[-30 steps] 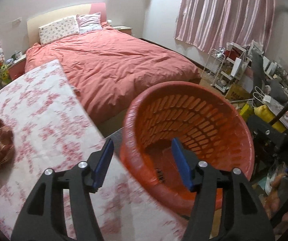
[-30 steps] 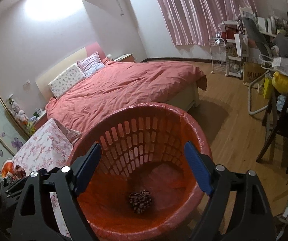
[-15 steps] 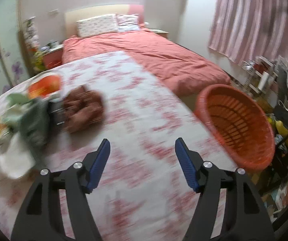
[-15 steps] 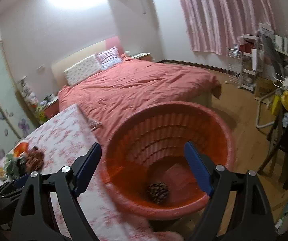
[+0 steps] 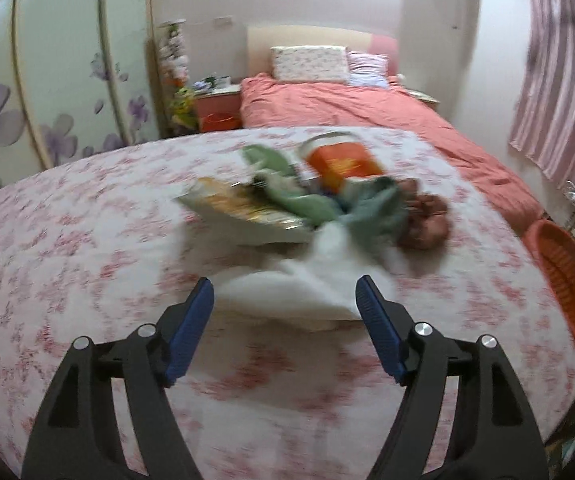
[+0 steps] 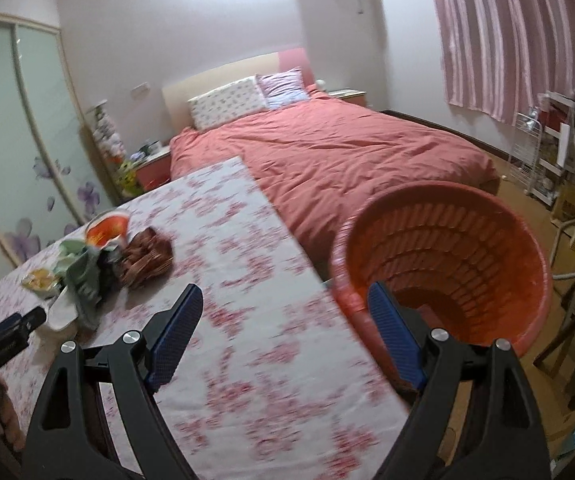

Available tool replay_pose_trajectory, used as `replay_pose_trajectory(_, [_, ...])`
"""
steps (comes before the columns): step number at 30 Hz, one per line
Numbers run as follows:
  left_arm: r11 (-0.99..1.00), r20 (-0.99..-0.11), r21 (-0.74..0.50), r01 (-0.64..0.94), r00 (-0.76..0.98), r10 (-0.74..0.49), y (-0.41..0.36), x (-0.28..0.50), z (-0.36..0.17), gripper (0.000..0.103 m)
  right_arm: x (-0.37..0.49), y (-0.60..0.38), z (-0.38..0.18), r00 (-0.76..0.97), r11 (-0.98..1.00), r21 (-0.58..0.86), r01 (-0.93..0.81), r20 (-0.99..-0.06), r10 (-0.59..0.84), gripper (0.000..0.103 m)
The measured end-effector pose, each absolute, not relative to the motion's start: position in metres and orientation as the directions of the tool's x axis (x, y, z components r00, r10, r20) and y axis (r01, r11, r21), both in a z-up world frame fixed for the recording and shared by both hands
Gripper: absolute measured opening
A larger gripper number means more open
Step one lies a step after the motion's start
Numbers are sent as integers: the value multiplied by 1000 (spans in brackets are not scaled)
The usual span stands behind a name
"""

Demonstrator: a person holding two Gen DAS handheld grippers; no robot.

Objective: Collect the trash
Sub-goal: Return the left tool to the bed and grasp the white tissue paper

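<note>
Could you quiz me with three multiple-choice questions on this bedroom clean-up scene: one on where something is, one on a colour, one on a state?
1. Where does the pile of trash lie?
A. on the floral tablecloth
B. on the bed
C. in the basket

2. What colour is the slatted basket?
A. blue
B. orange-red
C. white

3. What is between the fingers of the right gripper?
A. a wrapper
B. a cloth
C. nothing

Answers: 1 A, the heap sits on the tablecloth, not the bed. 2 B, its wall and rim are orange-red. 3 C, the fingers stand wide apart with only table and basket behind them.
</note>
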State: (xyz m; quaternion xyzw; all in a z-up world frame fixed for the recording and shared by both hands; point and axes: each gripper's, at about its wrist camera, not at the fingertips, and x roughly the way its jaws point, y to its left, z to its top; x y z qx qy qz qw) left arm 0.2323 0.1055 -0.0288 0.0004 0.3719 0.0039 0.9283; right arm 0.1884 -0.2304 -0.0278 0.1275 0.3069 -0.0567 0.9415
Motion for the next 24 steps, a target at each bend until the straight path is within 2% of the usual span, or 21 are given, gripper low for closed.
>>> replay_pose_trajectory(4, [998,-724,-58,8,688,-48,120,246,-41,72,188,-215,-27,798,968,185,168,-602,-24,84])
replay_pose_trajectory(16, [994,-759,-106,39,642,-106,117,265,-68,76,194,-192,-32,782,973,173,154,-623,-13,84])
replay_pose_trajectory(23, [991,-738,-122,49,664,-123,118,266,-65,63,198,-185,-37,774,976,170,134,-633,5,84])
replay_pose_trajectory(24, [991,-732,-120,53,670,-124,117,266,-64,56,198,-184,-38,773,976,170,132,-634,6,84])
